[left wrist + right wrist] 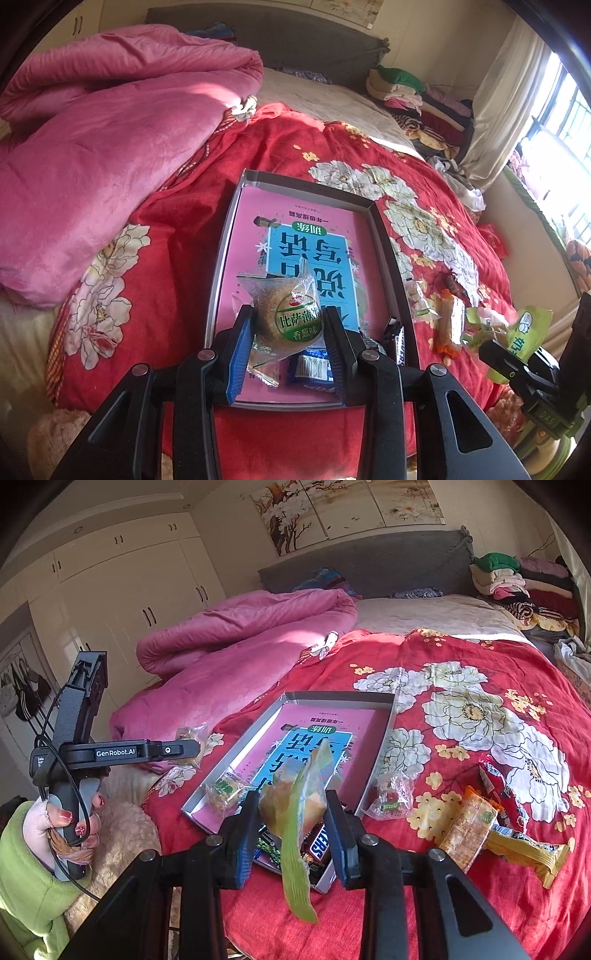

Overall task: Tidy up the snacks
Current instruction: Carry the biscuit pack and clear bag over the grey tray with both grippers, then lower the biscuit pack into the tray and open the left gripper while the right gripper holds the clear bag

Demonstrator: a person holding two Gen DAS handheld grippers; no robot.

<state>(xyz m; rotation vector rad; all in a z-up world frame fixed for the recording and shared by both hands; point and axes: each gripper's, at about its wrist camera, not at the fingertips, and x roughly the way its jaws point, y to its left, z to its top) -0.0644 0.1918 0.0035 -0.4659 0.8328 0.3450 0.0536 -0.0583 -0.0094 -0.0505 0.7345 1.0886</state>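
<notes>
Both grippers are mid-delivery. The left gripper [288,328] pinches a clear round biscuit packet [286,314] over the shallow grey cardboard tray [388,236]; the right gripper [291,823] clamps a green-edged snack pouch [295,812] above its near corner. Next, I'd guess, lower and let go. About four snacks lie in the tray, four on the red floral bedspread [461,657].

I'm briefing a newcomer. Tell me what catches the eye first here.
The red floral bedspread fills the scene, a grey tray lying on it. Each claw is shut on a snack above the tray: left claw on a round cracker packet, right claw on a green-edged packet.
</notes>
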